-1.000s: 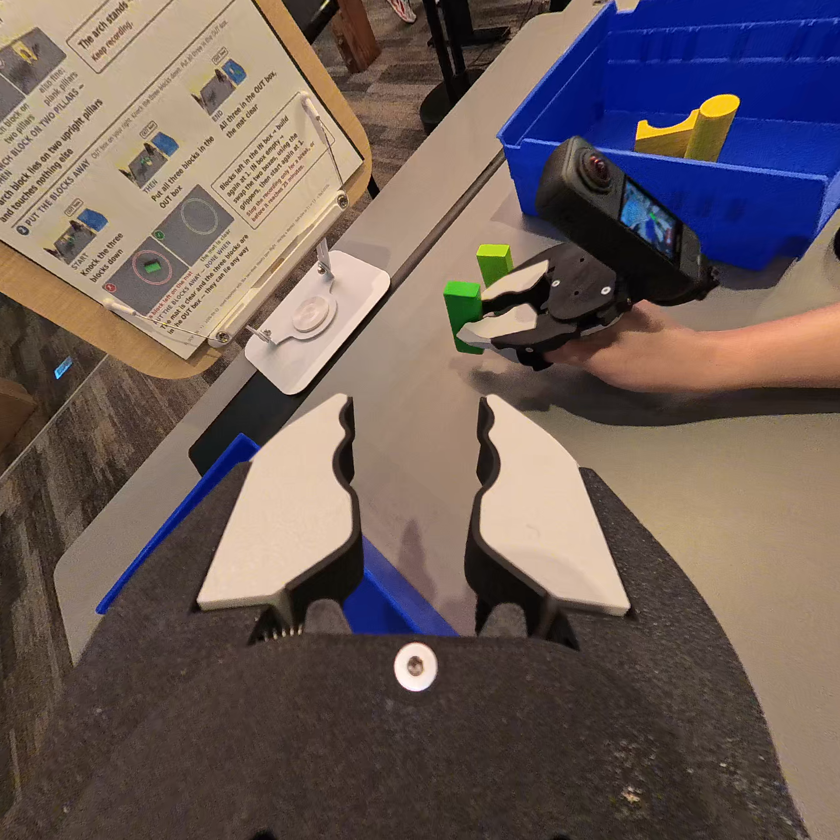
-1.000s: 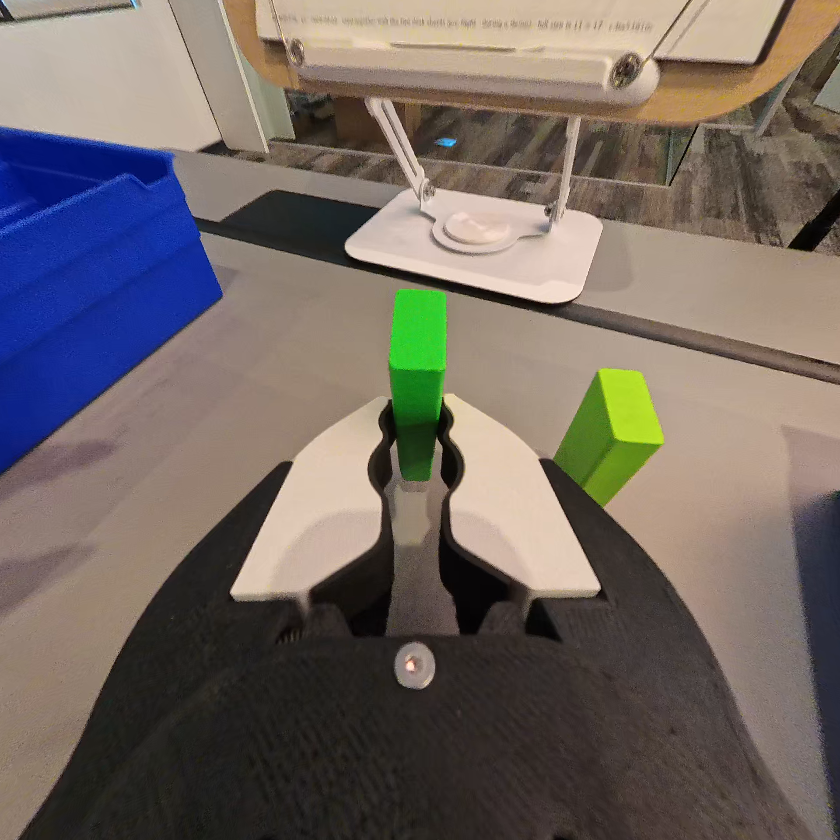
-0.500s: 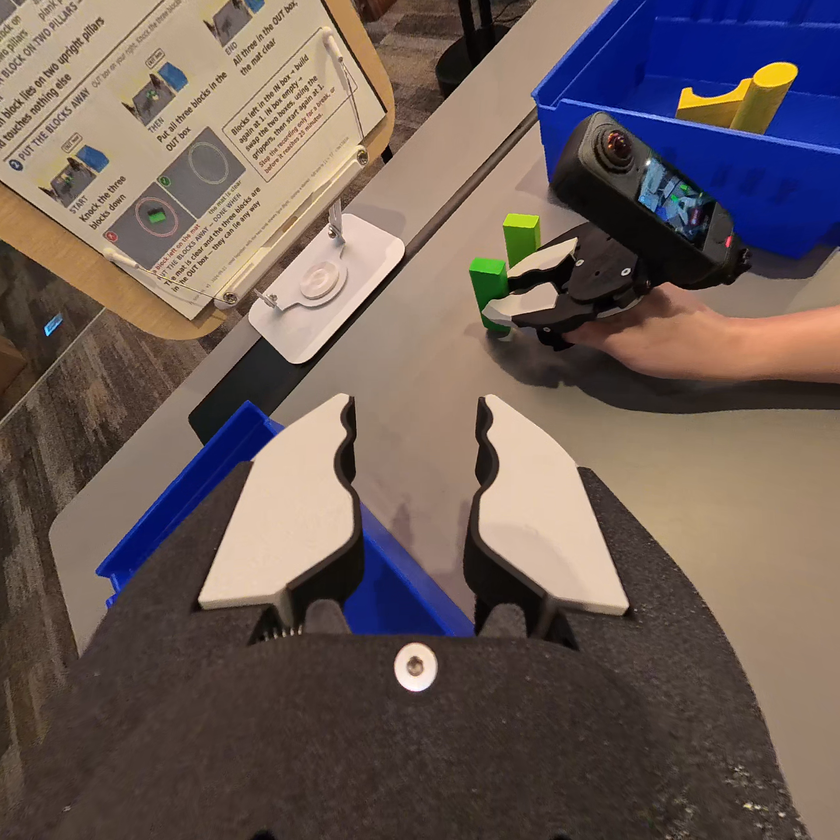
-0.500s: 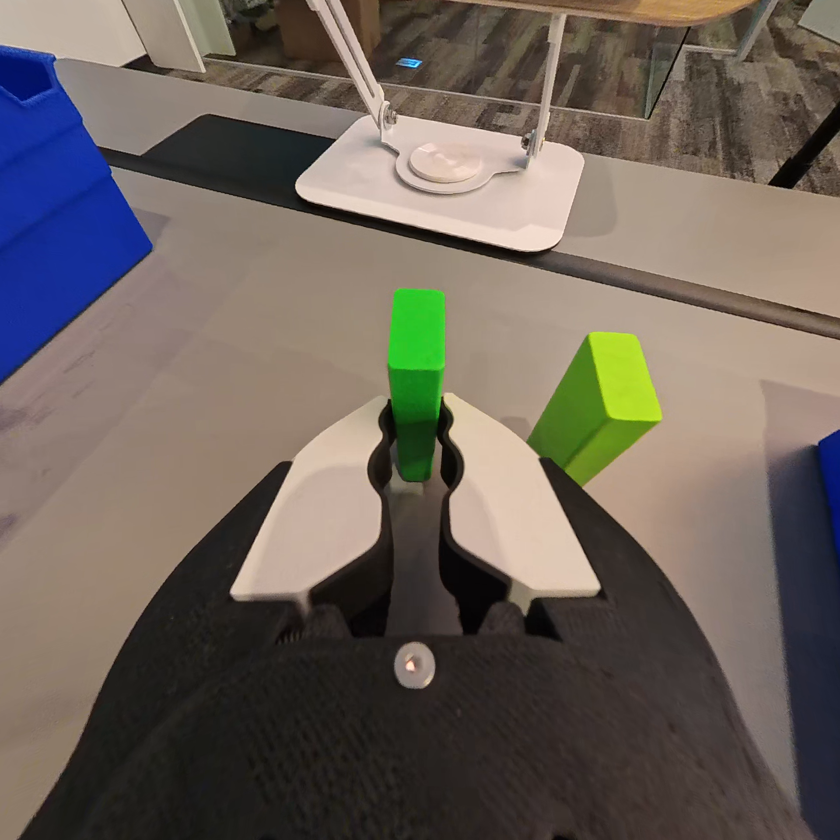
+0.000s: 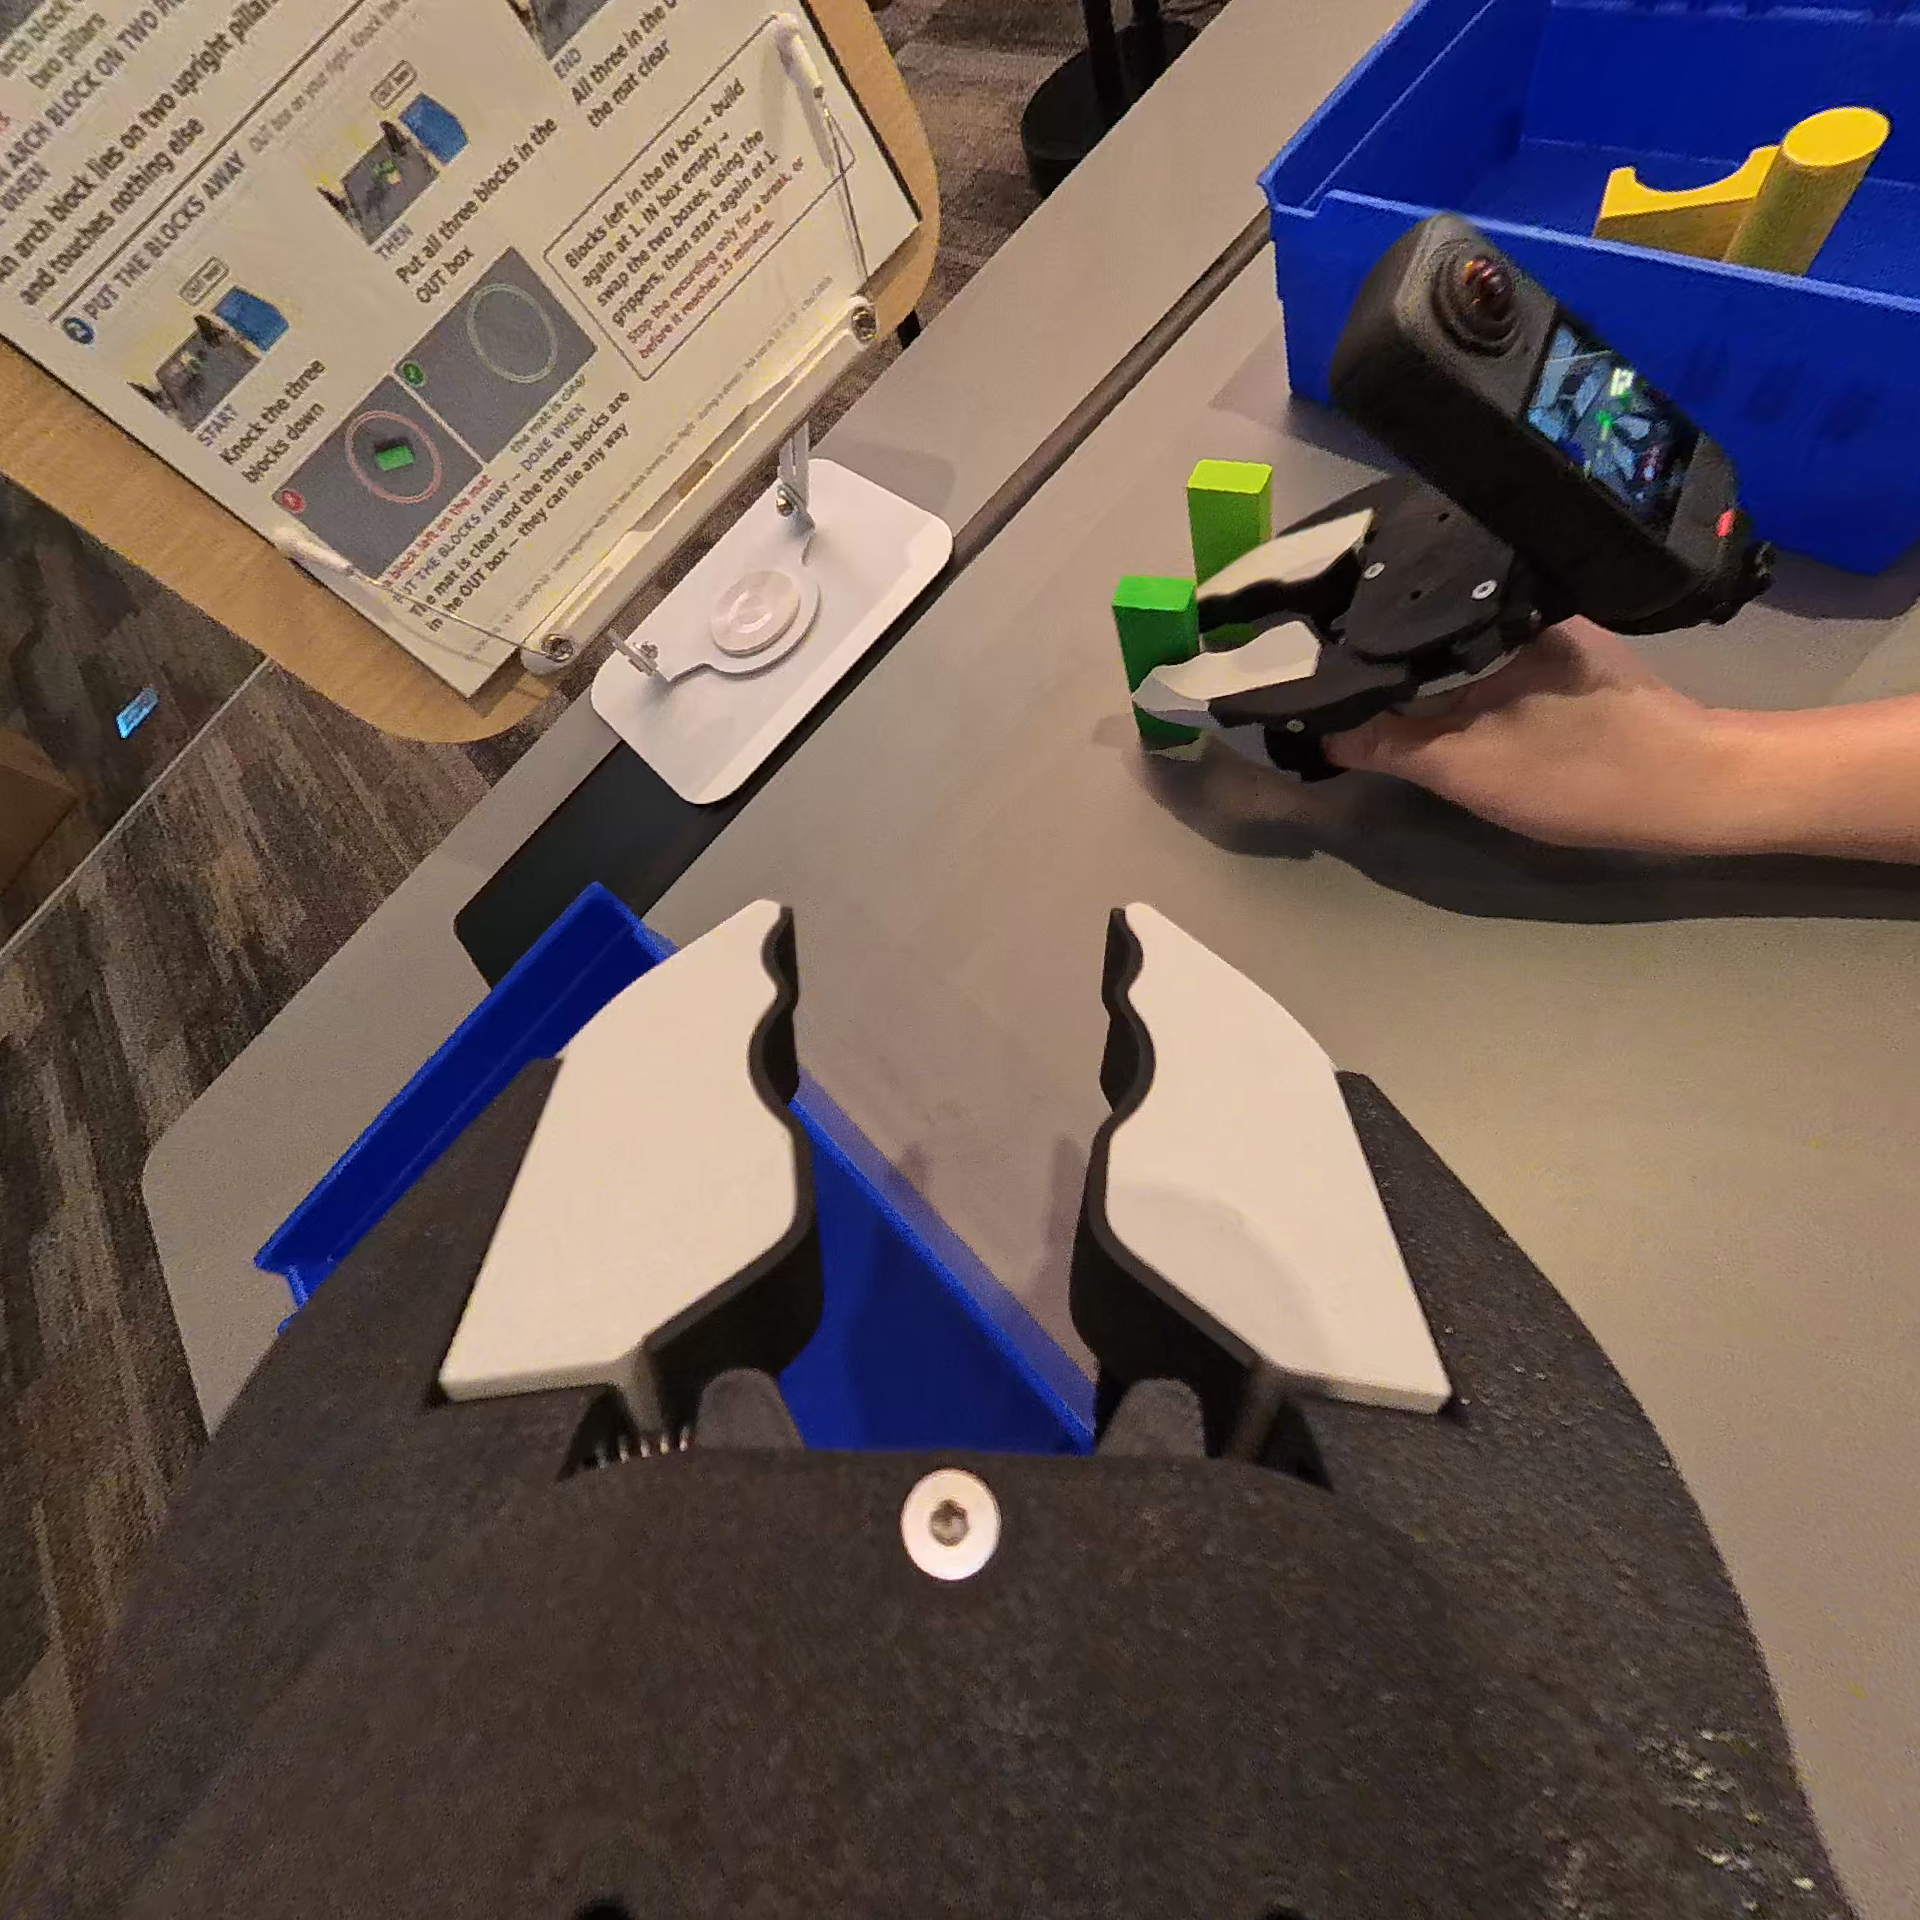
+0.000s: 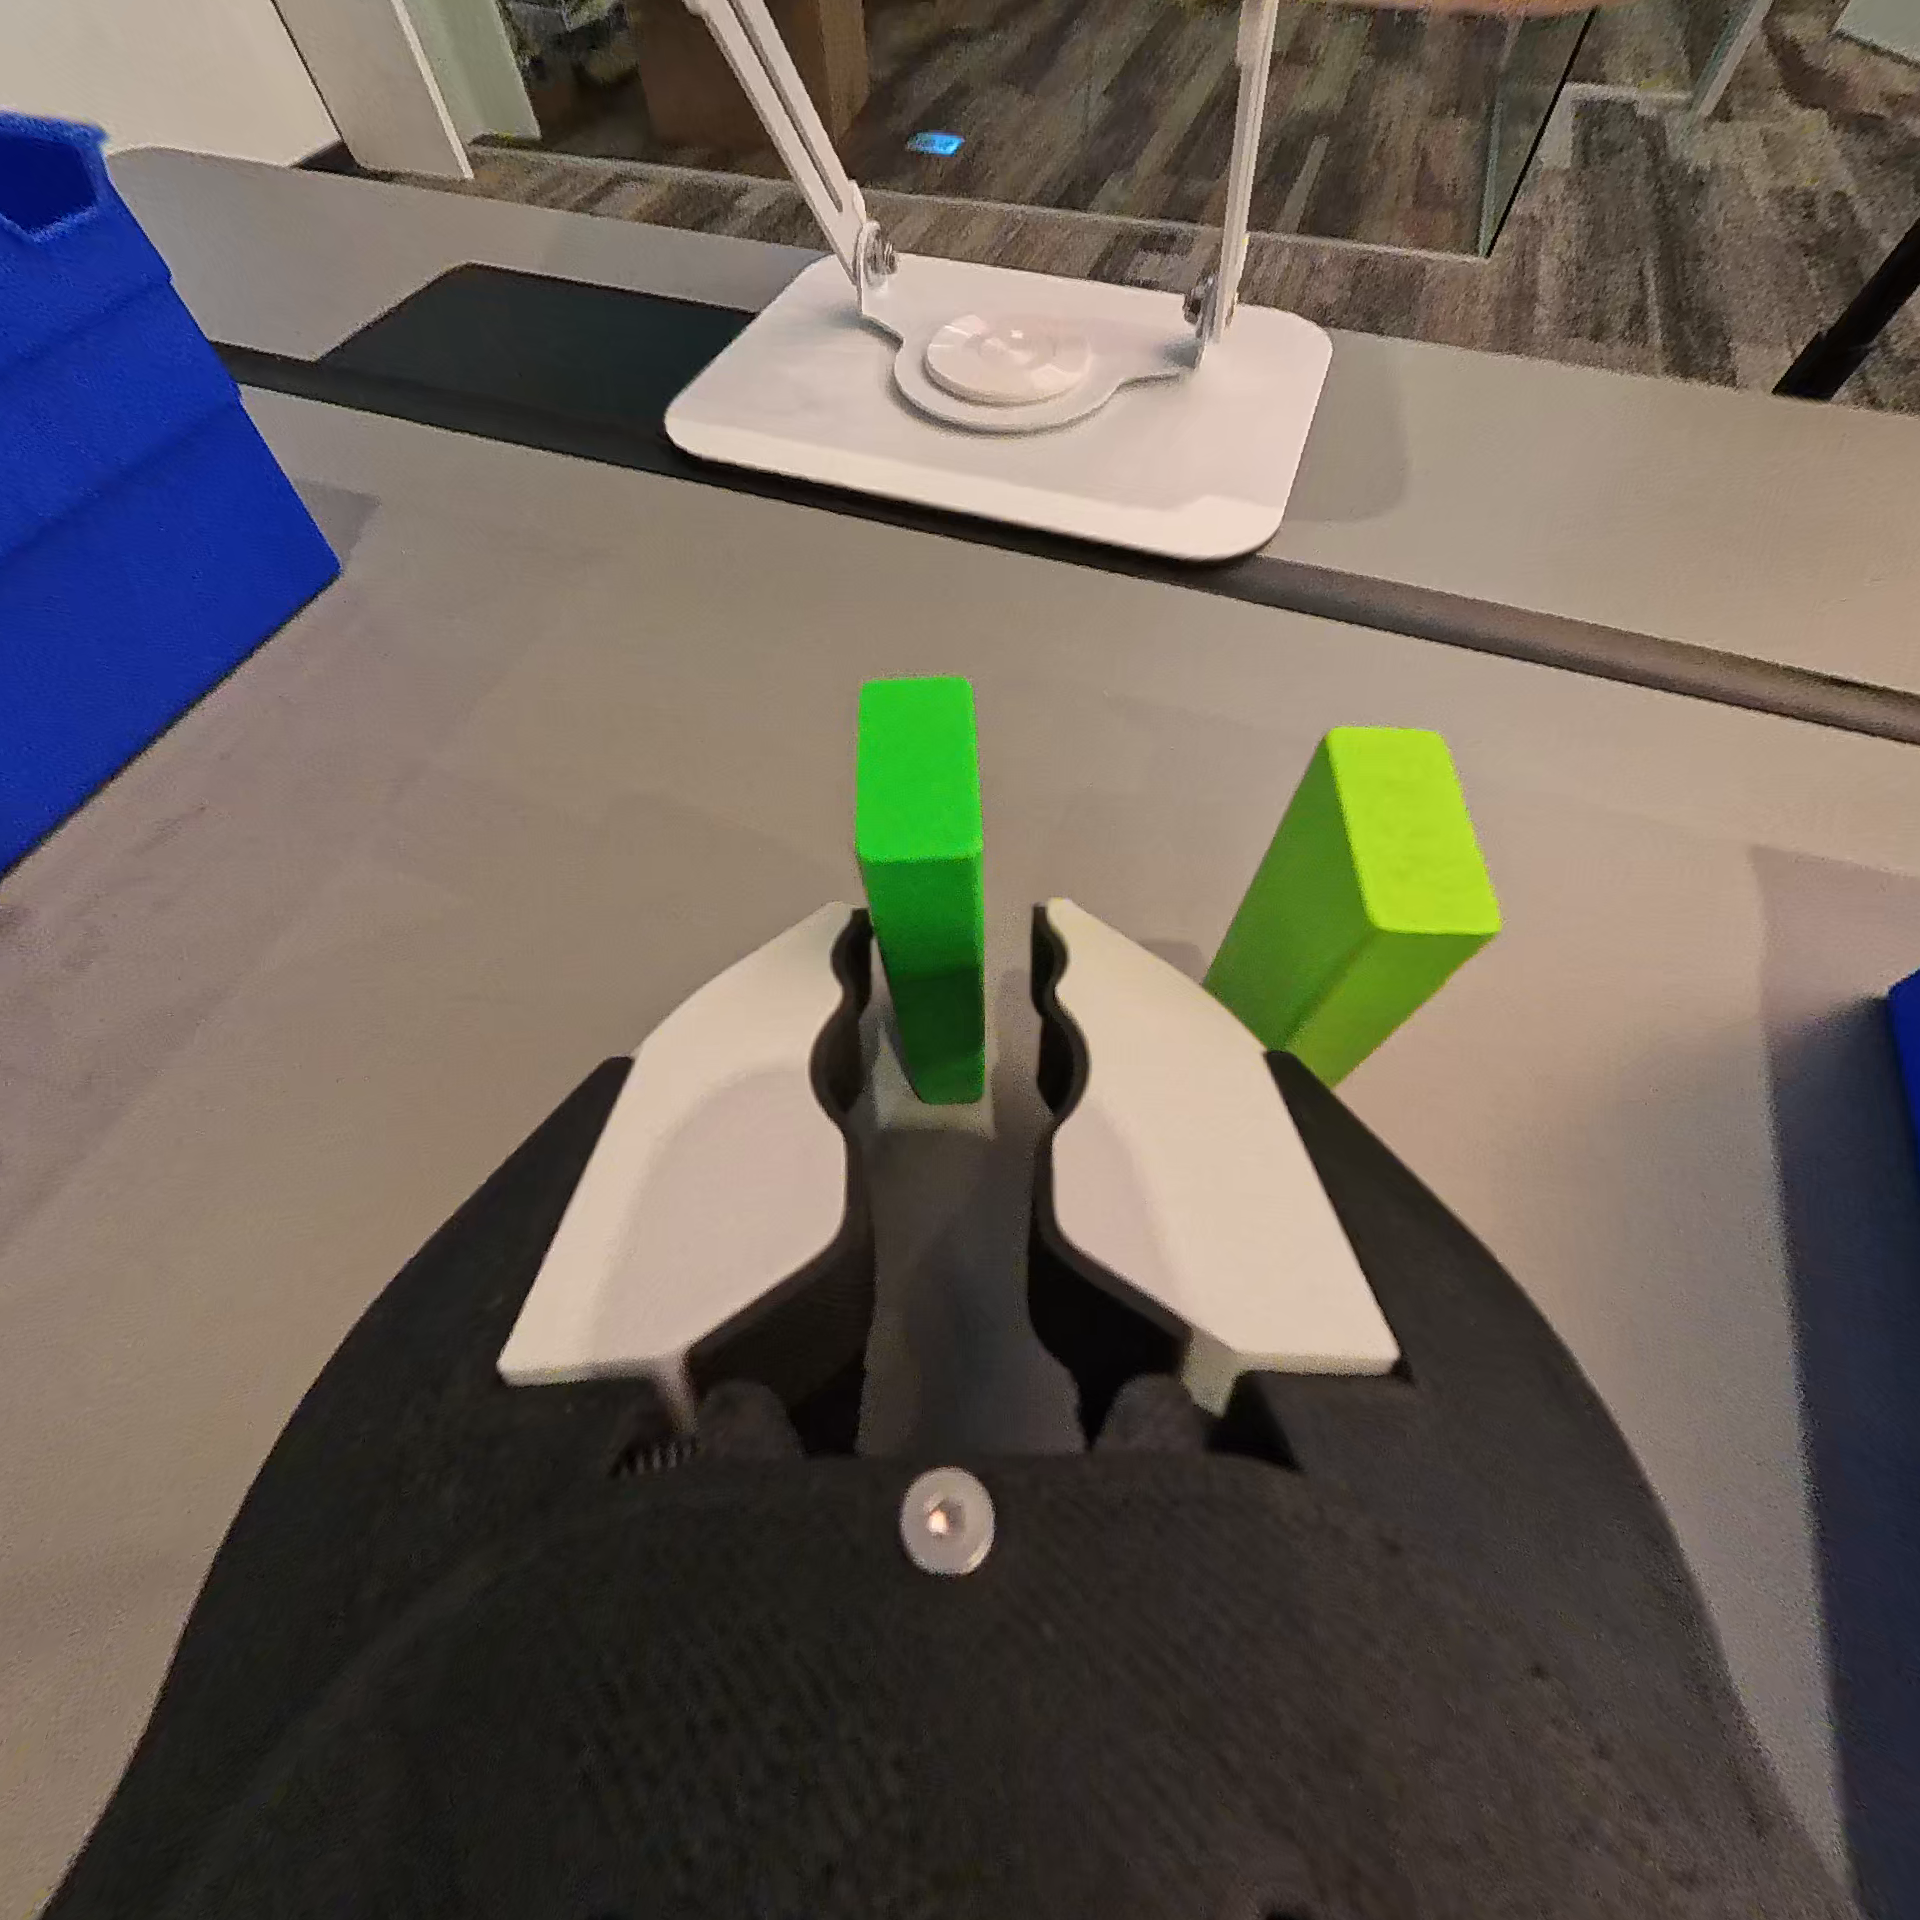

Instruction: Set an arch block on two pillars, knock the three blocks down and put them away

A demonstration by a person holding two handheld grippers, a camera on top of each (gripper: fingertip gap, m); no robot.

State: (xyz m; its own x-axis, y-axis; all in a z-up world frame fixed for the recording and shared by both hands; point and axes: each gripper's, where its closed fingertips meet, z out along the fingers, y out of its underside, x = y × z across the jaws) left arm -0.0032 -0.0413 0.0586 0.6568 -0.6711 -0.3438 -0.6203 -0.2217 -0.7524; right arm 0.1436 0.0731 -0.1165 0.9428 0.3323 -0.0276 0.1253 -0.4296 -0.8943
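Standing upright between the parted fingers of the right gripper (image 6: pixel 943 914), the dark green pillar (image 6: pixel 920 883) rests unclamped on the table (image 6: pixel 520 779); left gripper (image 5: pixel 945 925) gapes empty.

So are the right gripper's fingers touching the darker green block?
Apart. The right wrist view shows grey table on both sides of the darker green block, between it and the right gripper fingers, which stand open around it.

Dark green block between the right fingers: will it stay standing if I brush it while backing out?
Probably not if bumped. The dark green block stands on its small end, tall and narrow, so it looks apt to tip. It seems rigid, with flat faces, so it should topple rather than roll. The right gripper is open with little gap either side; back straight out.
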